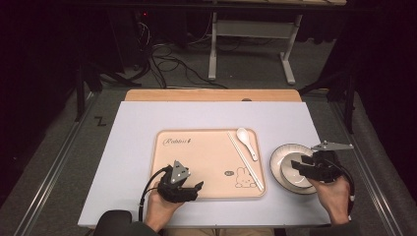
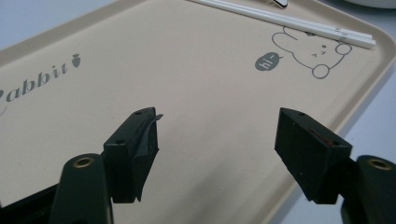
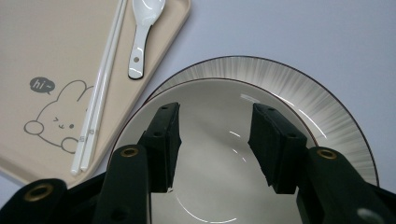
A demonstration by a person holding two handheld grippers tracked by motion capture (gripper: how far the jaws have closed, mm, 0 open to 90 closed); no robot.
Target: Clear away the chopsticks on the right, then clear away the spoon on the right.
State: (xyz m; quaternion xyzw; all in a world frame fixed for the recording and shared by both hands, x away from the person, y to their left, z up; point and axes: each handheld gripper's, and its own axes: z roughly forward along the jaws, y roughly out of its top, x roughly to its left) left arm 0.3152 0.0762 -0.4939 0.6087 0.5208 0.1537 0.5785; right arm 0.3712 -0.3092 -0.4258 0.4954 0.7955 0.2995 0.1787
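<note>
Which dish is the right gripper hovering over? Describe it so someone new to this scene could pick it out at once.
Start at the beige rectangular tray with the rabbit drawing on the pale table mat, then look just off its right edge. There sits a round plate with a grey-streaked rim, and nested on it is the plain white ceramic bowl beneath the open right gripper. Unlike the plate, the bowl is deeper and unpatterned.

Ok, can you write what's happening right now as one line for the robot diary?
right gripper: open, over bowl on plate | left gripper: open, over tray | chopsticks, spoon: on tray
</note>
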